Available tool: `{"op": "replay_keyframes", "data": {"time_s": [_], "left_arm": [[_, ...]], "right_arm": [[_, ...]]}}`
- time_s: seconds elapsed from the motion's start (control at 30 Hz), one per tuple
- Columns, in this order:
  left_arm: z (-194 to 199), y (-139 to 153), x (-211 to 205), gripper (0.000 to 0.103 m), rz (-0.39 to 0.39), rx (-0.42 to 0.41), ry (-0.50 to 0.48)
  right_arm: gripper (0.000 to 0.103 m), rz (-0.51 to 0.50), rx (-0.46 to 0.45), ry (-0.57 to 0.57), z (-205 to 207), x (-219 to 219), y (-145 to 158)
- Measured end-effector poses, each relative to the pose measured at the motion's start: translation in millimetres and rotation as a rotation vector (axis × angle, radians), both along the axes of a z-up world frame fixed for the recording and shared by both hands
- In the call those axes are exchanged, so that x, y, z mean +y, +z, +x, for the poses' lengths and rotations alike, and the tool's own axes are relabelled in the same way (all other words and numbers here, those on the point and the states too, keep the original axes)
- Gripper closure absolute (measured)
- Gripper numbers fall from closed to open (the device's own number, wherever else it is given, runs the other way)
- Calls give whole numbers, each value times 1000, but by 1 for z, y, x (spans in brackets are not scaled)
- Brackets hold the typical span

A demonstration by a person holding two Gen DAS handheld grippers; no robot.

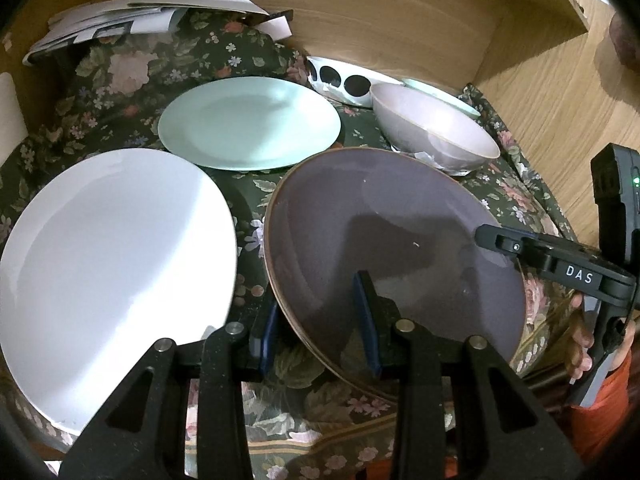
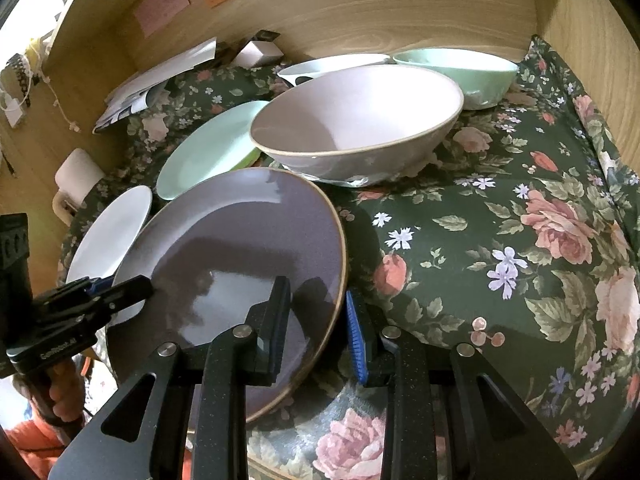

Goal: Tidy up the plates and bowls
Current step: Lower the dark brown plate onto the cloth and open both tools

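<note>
A purple plate with a brown rim [image 1: 380, 220] [image 2: 240, 232] hangs tilted over the floral cloth, gripped from both sides. My left gripper [image 1: 316, 300] is shut on its near-left rim and also shows in the right wrist view [image 2: 128, 288]. My right gripper [image 2: 316, 292] is shut on the opposite rim; its upper finger [image 1: 492, 240] lies on the plate's face. A white plate [image 1: 108, 272] lies to the left and a mint plate [image 1: 248, 120] behind it. A pale lilac bowl [image 2: 356, 120] stands beyond the purple plate, with a mint bowl [image 2: 460, 72] further back.
A white bowl with black dots [image 1: 344, 80] lies tipped at the back. Wooden walls [image 2: 400, 8] close in the back and sides. Papers [image 1: 132, 20] are piled at the back left, and a paper roll [image 2: 78, 172] sits at the left. Bare floral cloth [image 2: 520, 240] spreads to the right.
</note>
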State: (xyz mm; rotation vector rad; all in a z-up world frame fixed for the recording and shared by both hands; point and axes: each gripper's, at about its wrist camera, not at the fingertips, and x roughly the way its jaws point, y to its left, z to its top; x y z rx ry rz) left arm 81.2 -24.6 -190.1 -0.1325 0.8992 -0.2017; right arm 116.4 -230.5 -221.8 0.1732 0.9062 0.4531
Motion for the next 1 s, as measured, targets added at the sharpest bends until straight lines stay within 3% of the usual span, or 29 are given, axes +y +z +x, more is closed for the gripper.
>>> {"op": "replay_keyframes", "data": {"time_s": [0.17, 0.3, 0.63, 0.7, 0.77, 1.0], "left_arm": [[2, 0, 0, 66, 7, 17, -2], [1, 0, -2, 67, 57, 5, 8], [1, 6, 4, 67, 22, 34, 28], [-2, 11, 5, 61, 24, 13, 38], [-9, 21, 6, 48, 26, -33, 43], [-27, 59, 23, 36, 50, -168, 106]], "right_arm": [[78, -33, -13, 14, -1, 3, 0], [78, -64, -43, -7, -2, 3, 5], [53, -80, -134, -37, -13, -1, 30], [48, -82, -151, -34, -15, 2, 34], [45, -83, -175, -31, -18, 6, 39], [42, -63, -224, 11, -21, 20, 55]]}}
